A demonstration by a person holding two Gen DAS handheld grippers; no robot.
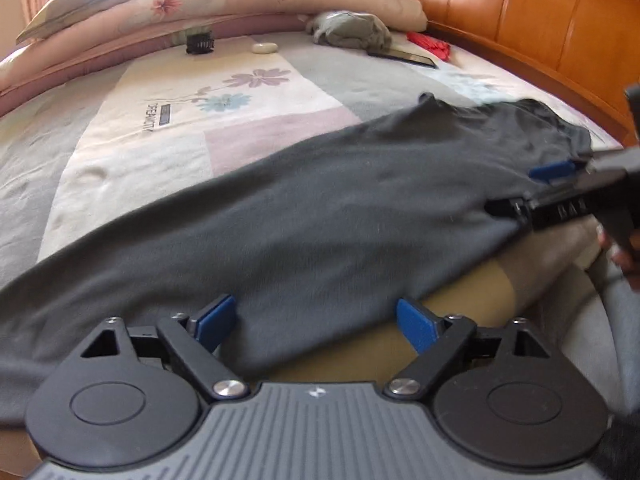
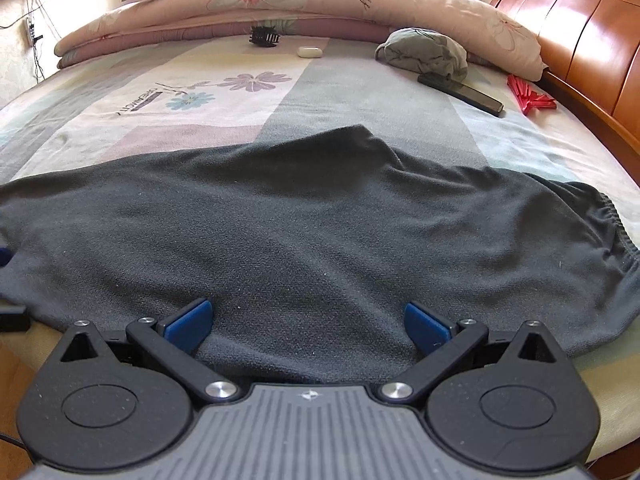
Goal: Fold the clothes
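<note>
I am looking at a dark grey garment [image 2: 304,216] lying spread along the near edge of the bed [image 2: 248,92], its gathered elastic band [image 2: 616,216] at the right end and a peaked corner [image 2: 356,130] pointing towards the folded quilt [image 2: 320,4]. It is looking like soft, light knit: limp and sure to sag and crease wherever it is unsupported, but grippy rather than slick, and in no way fragile.

I am holding the left gripper [image 1: 316,320] with its fingers spread wide over the garment's near hem, pinching nothing. The right gripper [image 2: 308,322] is likewise spread open, cloth lying between the blue pads but not clamped; from the left view its fingers [image 1: 554,170] are sitting on the fabric towards the band end.

I am judging the best holds to be the near hem or the band, where the cloth is doubled and will not slide out; a pinch mid-panel would only be bunching it. Whether it is already halved lengthwise, I cannot tell.
</note>
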